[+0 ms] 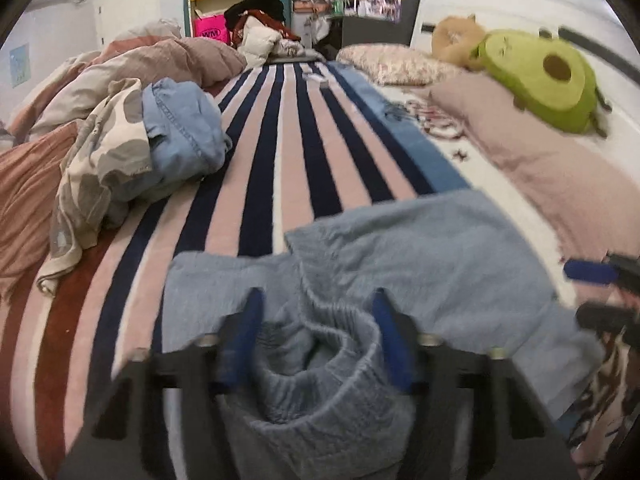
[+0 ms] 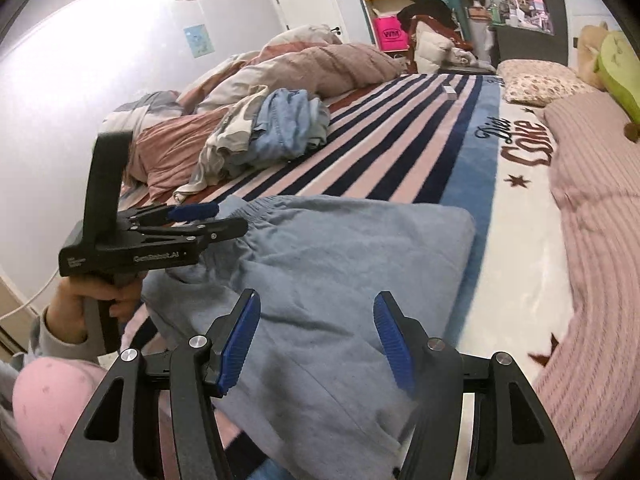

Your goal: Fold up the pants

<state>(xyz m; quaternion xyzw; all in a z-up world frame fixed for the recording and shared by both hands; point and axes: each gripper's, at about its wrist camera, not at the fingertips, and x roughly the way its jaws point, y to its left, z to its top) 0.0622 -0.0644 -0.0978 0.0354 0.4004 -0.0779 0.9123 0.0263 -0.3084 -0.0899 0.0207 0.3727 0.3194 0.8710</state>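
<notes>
At the near edge of the striped bed [image 1: 256,168] lie the blue pants [image 2: 328,280]; my left gripper [image 1: 316,344] stands wide around the bunched waistband (not pinched), right gripper [image 2: 316,340] wide above; I should pinch both layers, then fold slowly.

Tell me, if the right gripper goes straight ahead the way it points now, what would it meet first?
Most likely the light blue fabric pants. The right gripper is open, its fingers spread over that cloth, and nothing shows between them. Depth is unclear, so how soon it touches cannot be told.
</notes>
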